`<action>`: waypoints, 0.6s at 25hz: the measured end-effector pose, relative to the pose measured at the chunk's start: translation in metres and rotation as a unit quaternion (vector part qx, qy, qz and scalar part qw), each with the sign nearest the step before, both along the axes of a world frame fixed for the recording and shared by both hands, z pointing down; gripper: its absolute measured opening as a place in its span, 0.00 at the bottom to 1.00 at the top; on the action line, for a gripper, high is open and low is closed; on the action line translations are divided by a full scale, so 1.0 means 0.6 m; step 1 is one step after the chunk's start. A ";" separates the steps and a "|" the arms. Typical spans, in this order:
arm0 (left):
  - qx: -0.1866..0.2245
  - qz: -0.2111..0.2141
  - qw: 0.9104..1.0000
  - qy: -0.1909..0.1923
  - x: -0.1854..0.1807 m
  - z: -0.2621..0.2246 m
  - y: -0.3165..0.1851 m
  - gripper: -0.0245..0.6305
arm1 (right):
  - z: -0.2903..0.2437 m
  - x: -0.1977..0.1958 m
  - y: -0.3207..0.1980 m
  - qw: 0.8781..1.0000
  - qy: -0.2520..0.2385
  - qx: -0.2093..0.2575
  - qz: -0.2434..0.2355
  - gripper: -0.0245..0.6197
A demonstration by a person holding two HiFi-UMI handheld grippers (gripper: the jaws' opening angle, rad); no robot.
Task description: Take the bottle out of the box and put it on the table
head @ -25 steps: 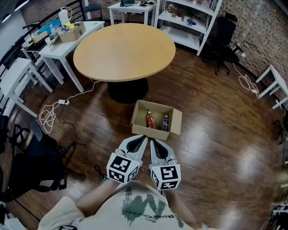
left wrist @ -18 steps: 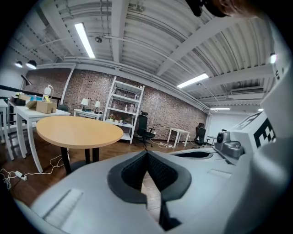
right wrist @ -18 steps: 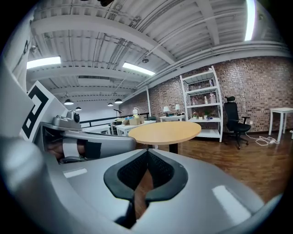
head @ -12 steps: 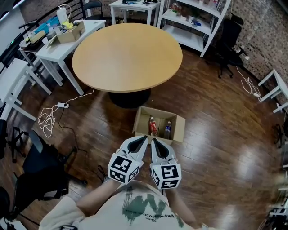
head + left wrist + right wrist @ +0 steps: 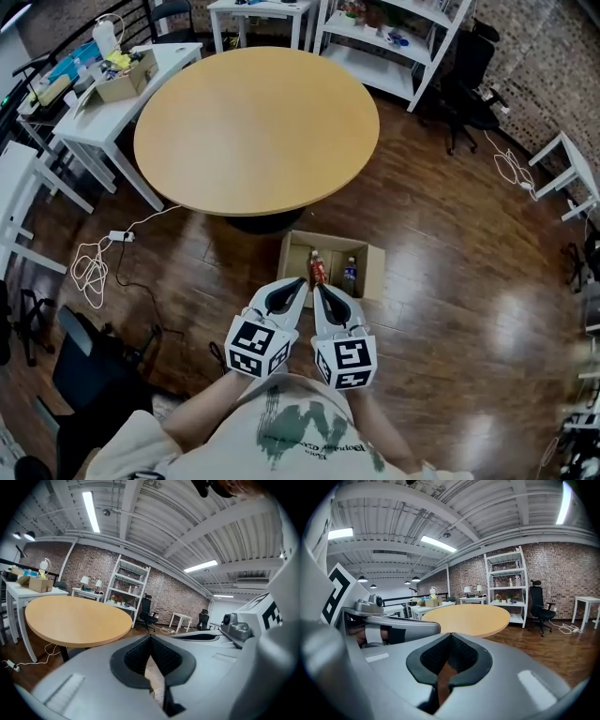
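a round, smooth tan wooden table [image 5: 258, 127] overhangs the far side of an open cardboard box [image 5: 374, 274] on the dark glossy plank floor [image 5: 450, 281]. white cables [image 5: 92, 267] lie off to the left. inside the box stand 2 small bottles, the red-labelled bottle [image 5: 316, 270] just beside the blue-labelled bottle [image 5: 348, 276]. the left gripper [image 5: 298, 282] and right gripper [image 5: 318, 287] hover side by side at the box's near edge, their ribbed dark pads pressed together on nothing.

Counts by kind, head view. Round wooden surface [image 5: 253, 122]: one. Cardboard boxes: two, the floor box [image 5: 372, 281] at lower centre and the desk box [image 5: 120, 82] at upper left. Bottles: two, left bottle [image 5: 317, 269] and right bottle [image 5: 350, 276], both inside the floor box. Grippers: two, left gripper [image 5: 299, 280] and right gripper [image 5: 318, 286]. White shelf unit [image 5: 394, 47]: one.
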State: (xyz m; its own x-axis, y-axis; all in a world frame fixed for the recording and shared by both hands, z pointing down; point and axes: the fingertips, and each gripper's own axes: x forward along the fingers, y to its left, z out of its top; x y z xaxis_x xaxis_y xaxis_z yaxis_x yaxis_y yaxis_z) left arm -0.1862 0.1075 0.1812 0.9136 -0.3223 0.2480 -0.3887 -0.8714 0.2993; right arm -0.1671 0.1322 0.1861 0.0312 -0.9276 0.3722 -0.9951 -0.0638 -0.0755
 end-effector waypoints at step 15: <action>-0.030 0.038 0.999 0.001 0.026 0.035 -0.064 0.03 | 0.026 0.035 -0.057 0.999 0.011 -0.024 0.046 0.04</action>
State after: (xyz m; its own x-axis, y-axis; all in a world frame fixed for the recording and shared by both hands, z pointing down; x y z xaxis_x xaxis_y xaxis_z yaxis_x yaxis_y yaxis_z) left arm -0.1706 0.0693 0.2019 0.9354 -0.2368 0.2625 -0.3215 -0.8784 0.3537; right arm -0.1464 0.0982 0.2019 0.1244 -0.9018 0.4138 -0.9861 -0.1586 -0.0491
